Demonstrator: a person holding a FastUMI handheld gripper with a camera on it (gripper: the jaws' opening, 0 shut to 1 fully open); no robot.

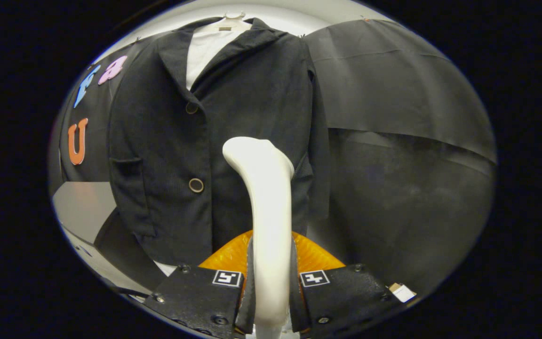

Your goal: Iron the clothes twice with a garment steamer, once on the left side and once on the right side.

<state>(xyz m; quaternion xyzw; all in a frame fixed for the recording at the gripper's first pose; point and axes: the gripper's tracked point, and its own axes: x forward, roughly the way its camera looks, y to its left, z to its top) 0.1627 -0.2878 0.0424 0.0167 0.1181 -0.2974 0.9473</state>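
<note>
Gripper view: both fingers [247, 287] of the gripper [271, 287] press on the white handle of the garment steamer [266, 207]. Its head meets the dark jacket [167, 155], which hangs from a hanger [234, 15], right of the buttons [196, 185].

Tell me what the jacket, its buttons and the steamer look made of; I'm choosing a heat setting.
Jacket: dark woven cloth, matte, fine ribbed texture; fibre unclear.
Buttons: dull brownish rings, likely metal or plastic.
Garment steamer: smooth cream plastic with soft sheen, its handle clamped between both fingers of the tool.
</note>
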